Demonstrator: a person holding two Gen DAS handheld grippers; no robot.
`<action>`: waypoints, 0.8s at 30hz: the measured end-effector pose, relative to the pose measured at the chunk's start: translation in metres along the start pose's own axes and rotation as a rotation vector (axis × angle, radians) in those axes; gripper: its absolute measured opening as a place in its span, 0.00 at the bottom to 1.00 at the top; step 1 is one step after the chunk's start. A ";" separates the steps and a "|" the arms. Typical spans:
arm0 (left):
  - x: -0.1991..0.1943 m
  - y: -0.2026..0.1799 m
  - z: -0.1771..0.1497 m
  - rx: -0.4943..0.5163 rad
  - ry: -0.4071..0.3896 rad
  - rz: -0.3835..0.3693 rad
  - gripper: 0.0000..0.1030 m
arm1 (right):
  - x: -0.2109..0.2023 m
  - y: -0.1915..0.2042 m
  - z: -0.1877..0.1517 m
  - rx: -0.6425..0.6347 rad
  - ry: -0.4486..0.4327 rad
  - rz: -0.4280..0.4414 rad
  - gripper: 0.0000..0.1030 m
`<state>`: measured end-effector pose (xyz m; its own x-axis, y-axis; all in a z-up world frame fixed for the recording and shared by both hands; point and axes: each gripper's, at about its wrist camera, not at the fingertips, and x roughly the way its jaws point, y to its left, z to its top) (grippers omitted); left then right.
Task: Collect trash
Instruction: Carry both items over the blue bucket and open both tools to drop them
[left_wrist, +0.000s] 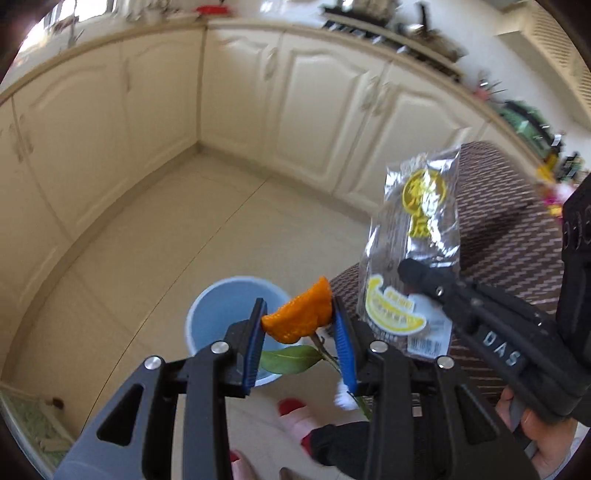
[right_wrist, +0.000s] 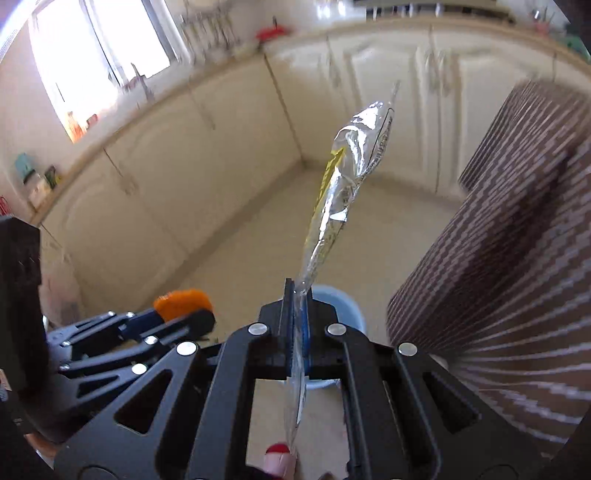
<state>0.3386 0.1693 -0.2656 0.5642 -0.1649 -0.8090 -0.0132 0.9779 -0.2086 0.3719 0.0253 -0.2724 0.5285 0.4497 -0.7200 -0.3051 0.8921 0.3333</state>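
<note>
Both grippers carry trash above a pale blue bin on the kitchen floor.

The left gripper (left_wrist: 299, 334) has its blue ribbed fingers (left_wrist: 255, 350) clamped on a dimpled orange peel (left_wrist: 299, 317) with a green leaf (left_wrist: 288, 360), directly over the round bin (left_wrist: 207, 314). The right gripper (right_wrist: 297, 332) is closed on a crinkly clear plastic wrapper (left_wrist: 417, 236) with yellow print, beside a brown woven-pattern cloth (left_wrist: 509, 229). Cream cabinets (left_wrist: 314, 110) stand behind.

Glossy crinkled plastic wrapper (left_wrist: 413, 254); pebbled orange peel (left_wrist: 299, 317)
</note>
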 end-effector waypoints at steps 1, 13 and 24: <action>0.015 0.010 -0.001 -0.013 0.027 0.007 0.33 | 0.023 -0.001 -0.005 0.009 0.043 0.003 0.04; 0.197 0.096 -0.004 -0.161 0.321 0.048 0.34 | 0.236 -0.034 -0.049 0.150 0.419 0.021 0.05; 0.243 0.120 -0.036 -0.224 0.375 0.045 0.35 | 0.281 -0.039 -0.051 0.180 0.462 -0.055 0.17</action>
<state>0.4444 0.2419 -0.5065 0.2210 -0.1988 -0.9548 -0.2329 0.9399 -0.2496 0.4920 0.1151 -0.5188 0.1209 0.3722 -0.9203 -0.1236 0.9255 0.3580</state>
